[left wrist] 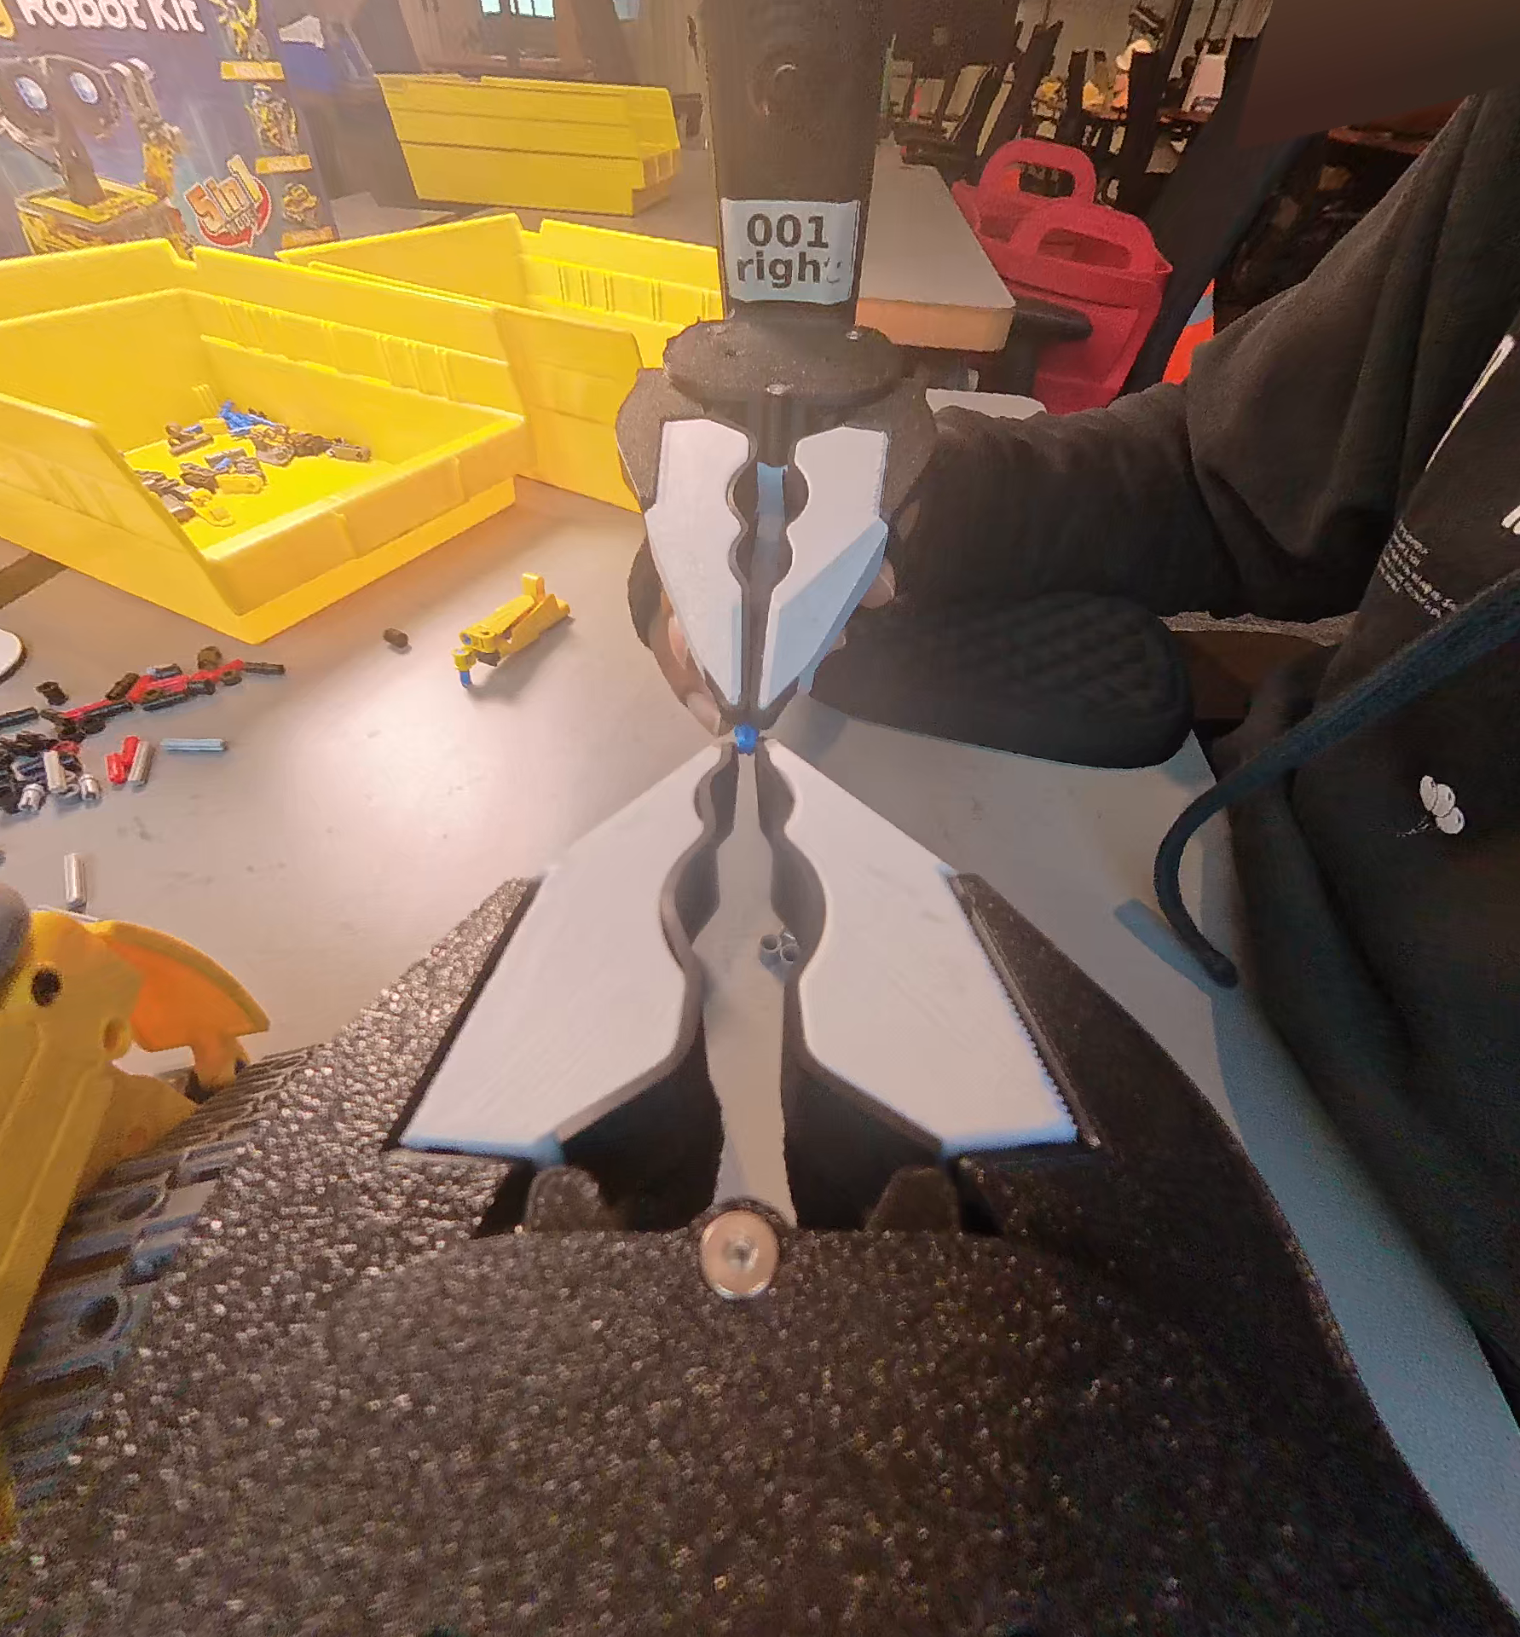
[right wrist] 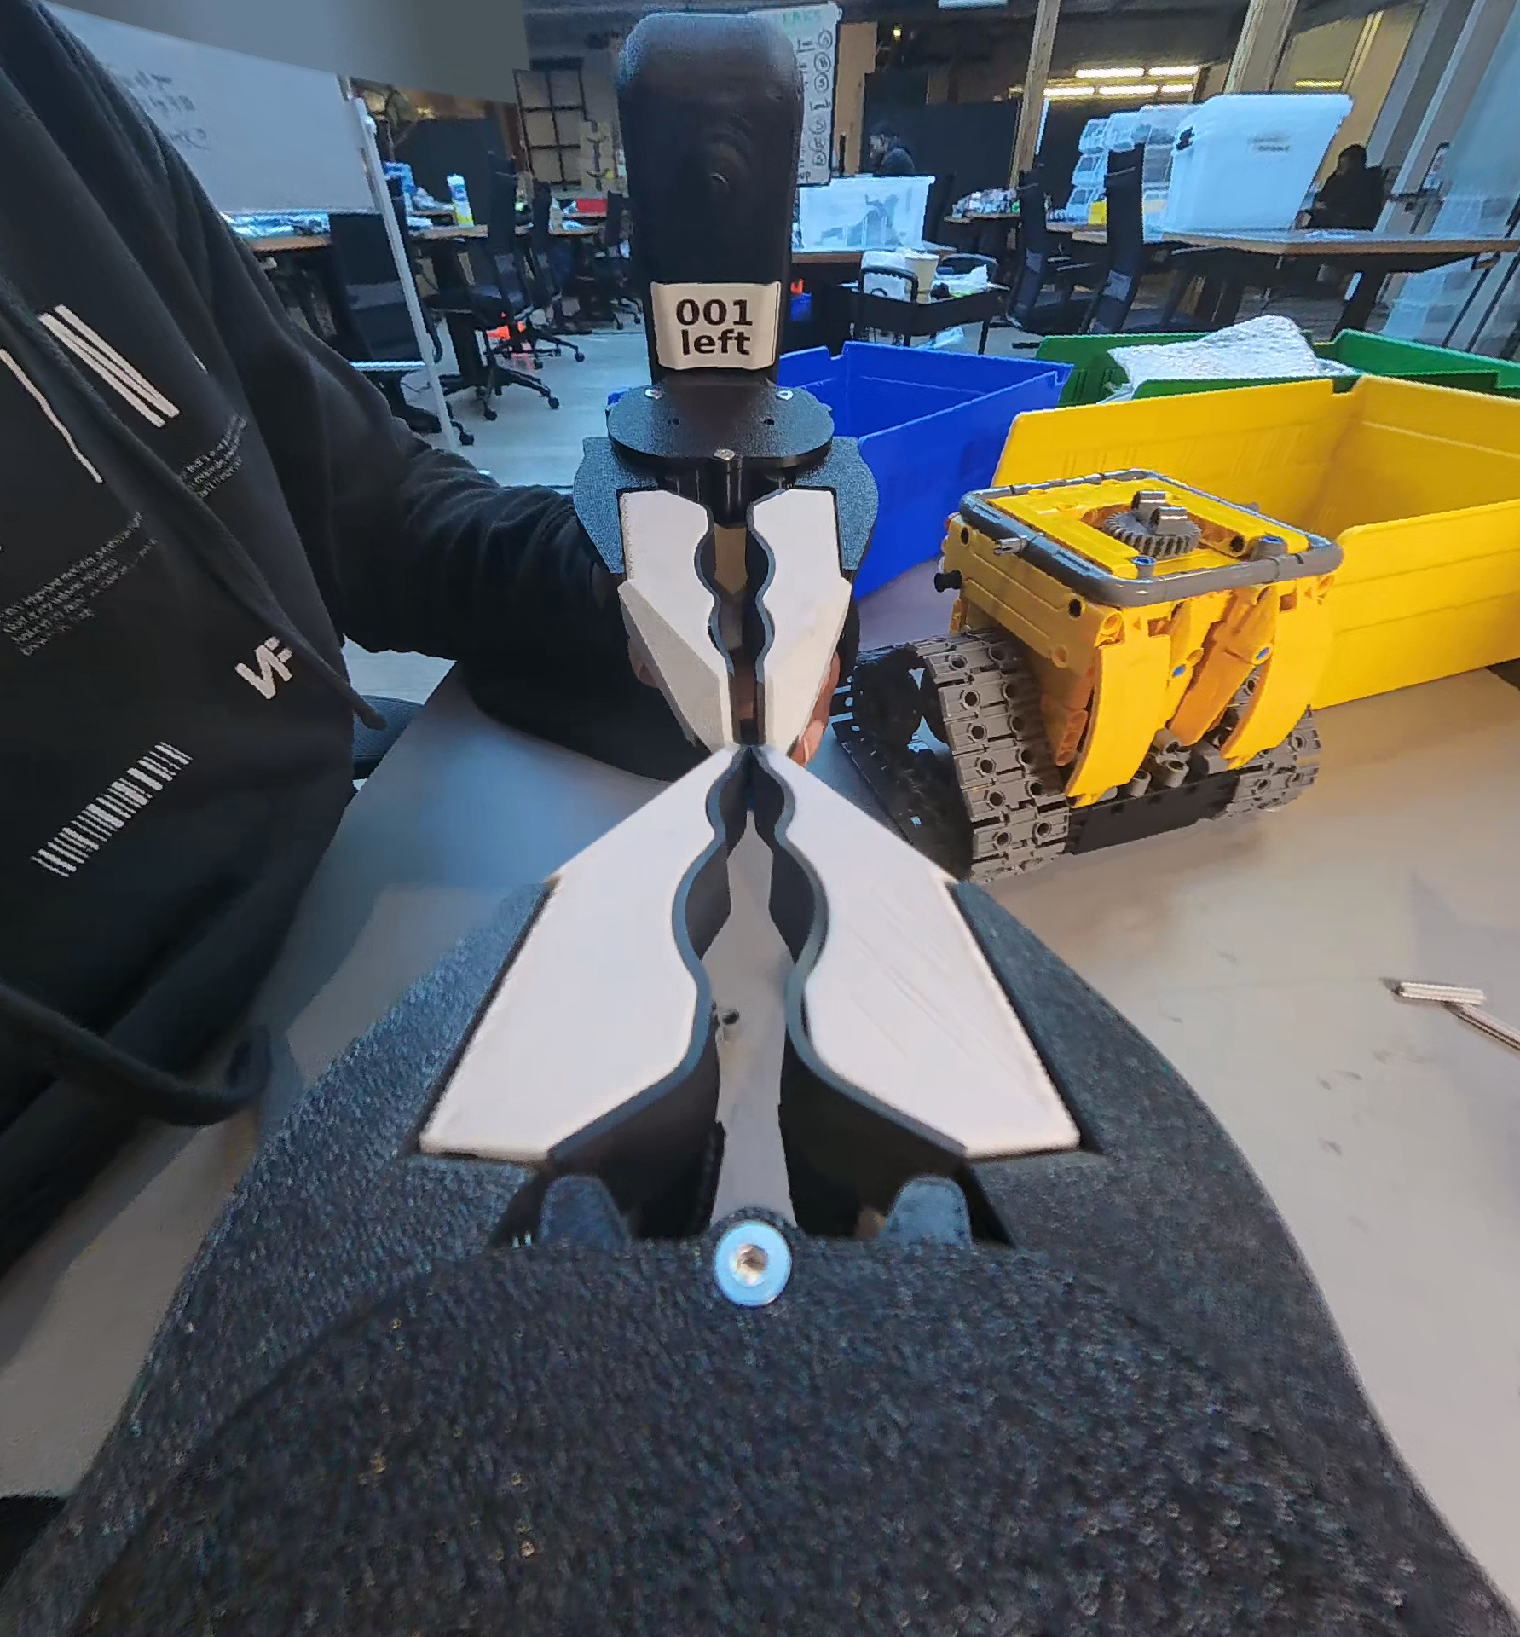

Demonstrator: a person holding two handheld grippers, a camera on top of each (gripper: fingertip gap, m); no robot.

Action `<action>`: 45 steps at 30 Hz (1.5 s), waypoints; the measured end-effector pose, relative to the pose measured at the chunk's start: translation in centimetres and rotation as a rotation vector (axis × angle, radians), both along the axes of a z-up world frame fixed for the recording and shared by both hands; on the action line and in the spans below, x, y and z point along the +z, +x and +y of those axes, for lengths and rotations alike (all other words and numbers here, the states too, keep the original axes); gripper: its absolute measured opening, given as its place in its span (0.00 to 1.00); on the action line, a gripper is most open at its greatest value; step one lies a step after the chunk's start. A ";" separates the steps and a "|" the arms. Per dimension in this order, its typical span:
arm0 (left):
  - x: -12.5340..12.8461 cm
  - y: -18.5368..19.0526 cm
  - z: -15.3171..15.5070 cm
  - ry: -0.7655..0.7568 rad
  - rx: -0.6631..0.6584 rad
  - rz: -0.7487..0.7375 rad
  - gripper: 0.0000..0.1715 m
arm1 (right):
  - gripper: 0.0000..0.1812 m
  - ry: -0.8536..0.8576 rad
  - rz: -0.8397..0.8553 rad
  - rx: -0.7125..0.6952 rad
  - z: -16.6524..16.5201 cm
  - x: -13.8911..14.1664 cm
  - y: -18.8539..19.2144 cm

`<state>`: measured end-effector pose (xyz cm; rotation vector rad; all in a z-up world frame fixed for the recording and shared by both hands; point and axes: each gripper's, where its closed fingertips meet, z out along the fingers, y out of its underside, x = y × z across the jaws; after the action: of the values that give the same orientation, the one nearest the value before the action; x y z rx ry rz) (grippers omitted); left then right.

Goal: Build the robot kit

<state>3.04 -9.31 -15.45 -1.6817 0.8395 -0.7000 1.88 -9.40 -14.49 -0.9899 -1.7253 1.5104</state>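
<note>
My left gripper [left wrist: 743, 751] and my right gripper [right wrist: 747, 760] meet tip to tip above the grey table [left wrist: 384, 841]. In the left wrist view a small blue pin [left wrist: 744, 734] sits at the left gripper's fingertips, and the left jaws are closed on it. The right gripper [left wrist: 745, 709] points at it from the far side with its fingers closed together, tips right at the pin. In the right wrist view the left gripper [right wrist: 747, 740] faces me, and the pin is hidden behind the tips. A person in a black hoodie [right wrist: 118, 531] holds both grippers.
Yellow bins [left wrist: 233, 461] with small parts stand at the back left. Loose black, red and grey pins [left wrist: 74, 735] and a small yellow assembly [left wrist: 512, 624] lie on the table. A yellow tracked robot model [right wrist: 1128, 673], a blue bin [right wrist: 915, 416], a yellow bin [right wrist: 1447, 531] and grey axles [right wrist: 1482, 1019] are to the right. My two grippers' fingertips are within a few centimetres of each other.
</note>
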 end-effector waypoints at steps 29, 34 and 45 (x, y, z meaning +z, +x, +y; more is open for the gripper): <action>-0.7 0.4 -0.2 -0.013 -0.019 0.035 0.01 | 0.00 0.046 -0.017 0.023 -0.5 -0.6 0.2; -0.5 0.3 -0.2 -0.012 -0.017 0.018 0.01 | 0.00 0.022 -0.014 0.022 -0.3 -0.4 0.3; -0.8 0.4 -0.2 -0.019 -0.018 0.034 0.01 | 0.02 0.035 -0.027 0.029 -0.5 -0.7 0.2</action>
<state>3.42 -9.48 -16.23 -1.7085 0.8752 -0.6953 2.11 -9.95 -15.20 -0.9751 -1.7862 1.4860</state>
